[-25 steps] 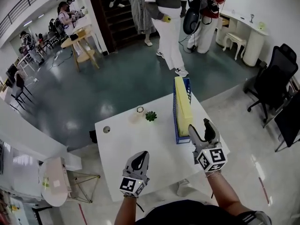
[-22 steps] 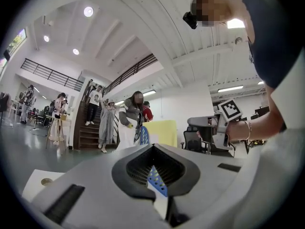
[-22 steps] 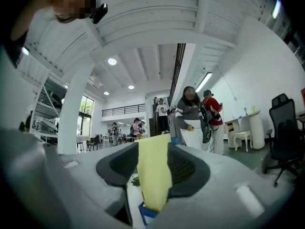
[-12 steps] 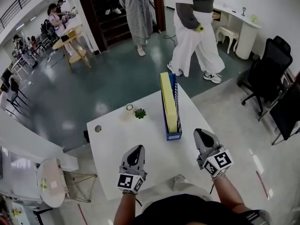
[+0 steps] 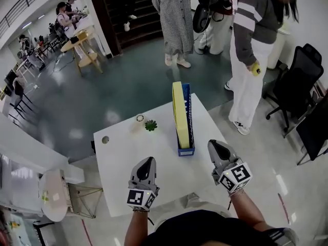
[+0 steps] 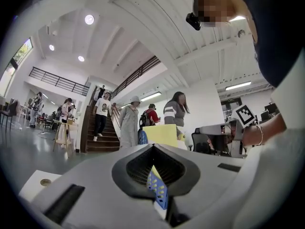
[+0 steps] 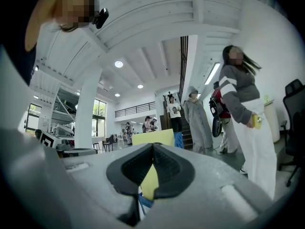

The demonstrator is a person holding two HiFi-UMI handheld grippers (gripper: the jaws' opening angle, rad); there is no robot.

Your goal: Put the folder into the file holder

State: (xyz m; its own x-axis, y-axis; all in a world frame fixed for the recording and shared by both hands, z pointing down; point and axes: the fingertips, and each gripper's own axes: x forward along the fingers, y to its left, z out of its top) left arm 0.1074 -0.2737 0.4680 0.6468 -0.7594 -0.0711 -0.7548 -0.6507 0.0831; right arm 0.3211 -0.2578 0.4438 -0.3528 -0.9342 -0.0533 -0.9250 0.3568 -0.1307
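White table (image 5: 123,160): one blue file holder (image 5: 189,117), upright toward the far right side, with the yellow folder (image 5: 179,111) standing inside it along its left wall. Small green plant (image 5: 150,125) to its left. Left gripper (image 5: 148,163): jaws pressed together, empty, over the near edge. Right gripper (image 5: 214,146): likewise clenched on nothing, near the holder's near end, not touching it.

A white table (image 5: 125,158) bears a blue file holder (image 5: 190,114) and a small green plant (image 5: 150,125).
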